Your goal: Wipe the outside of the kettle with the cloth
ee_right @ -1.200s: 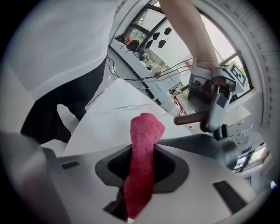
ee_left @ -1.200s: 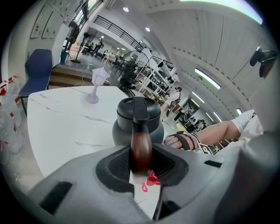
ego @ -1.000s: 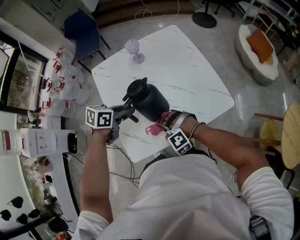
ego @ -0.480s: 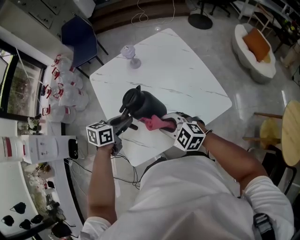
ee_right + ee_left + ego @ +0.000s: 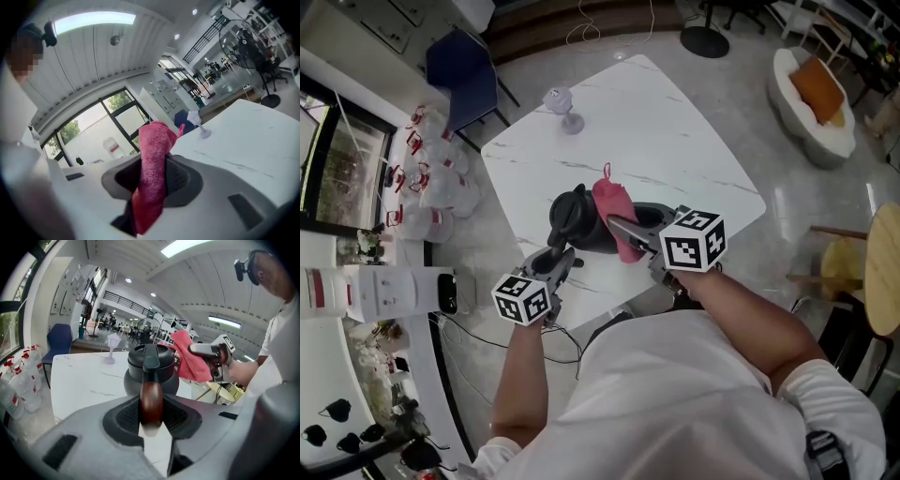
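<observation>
A black kettle (image 5: 577, 221) stands on the white marble table (image 5: 675, 141) near its front edge. Its brown wooden handle (image 5: 151, 401) sits between the pads of my left gripper (image 5: 151, 409), which is shut on it; in the head view that gripper (image 5: 559, 263) reaches in from the front left. A pink cloth (image 5: 615, 216) is pinched in my right gripper (image 5: 626, 228) and held up against the kettle's right side. In the right gripper view the cloth (image 5: 153, 164) fills the gap between the jaws of that gripper (image 5: 152, 180) and sticks up past them. The kettle (image 5: 151, 369) hides its own far side.
A clear stemmed glass (image 5: 565, 105) stands at the table's far left corner. A blue chair (image 5: 464, 70) and several water bottles (image 5: 431, 183) are left of the table. A white seat with an orange cushion (image 5: 816, 94) and a round wooden stool (image 5: 883, 272) are to the right.
My right gripper has risen from low at the kettle's near side and rolled over, carrying the cloth up the kettle's right side. The left gripper has shifted slightly, still on the handle.
</observation>
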`<action>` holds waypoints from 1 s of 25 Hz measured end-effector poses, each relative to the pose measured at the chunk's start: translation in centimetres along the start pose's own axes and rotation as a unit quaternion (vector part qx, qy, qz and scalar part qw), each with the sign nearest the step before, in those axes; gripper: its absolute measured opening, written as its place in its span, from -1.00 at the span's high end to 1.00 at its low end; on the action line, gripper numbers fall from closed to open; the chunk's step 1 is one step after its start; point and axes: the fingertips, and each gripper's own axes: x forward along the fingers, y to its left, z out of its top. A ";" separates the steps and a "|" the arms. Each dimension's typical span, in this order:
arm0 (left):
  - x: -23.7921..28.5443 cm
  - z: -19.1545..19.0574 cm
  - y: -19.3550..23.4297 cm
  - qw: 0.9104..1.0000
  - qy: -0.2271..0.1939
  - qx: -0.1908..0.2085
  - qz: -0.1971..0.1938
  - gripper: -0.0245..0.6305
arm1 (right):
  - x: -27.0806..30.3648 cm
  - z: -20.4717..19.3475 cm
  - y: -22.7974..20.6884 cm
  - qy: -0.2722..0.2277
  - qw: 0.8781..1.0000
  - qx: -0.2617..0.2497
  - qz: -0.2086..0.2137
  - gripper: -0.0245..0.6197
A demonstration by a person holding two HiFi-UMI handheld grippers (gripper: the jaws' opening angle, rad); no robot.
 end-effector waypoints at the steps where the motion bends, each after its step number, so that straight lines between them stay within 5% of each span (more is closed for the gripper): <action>1: -0.1 -0.3 -0.2 1.000 -0.001 0.011 0.003 0.60 | 0.7 0.5 0.3 -0.005 1.000 0.009 0.004 0.56; 6: -0.3 -1.7 -1.1 0.999 0.004 0.048 0.018 0.60 | 2.8 0.4 -0.6 -0.010 0.998 0.060 -0.018 0.56; 25: -0.4 -3.9 -1.3 0.993 0.033 0.108 0.037 0.61 | 1.5 -5.1 -8.4 0.039 0.992 0.052 -0.108 0.57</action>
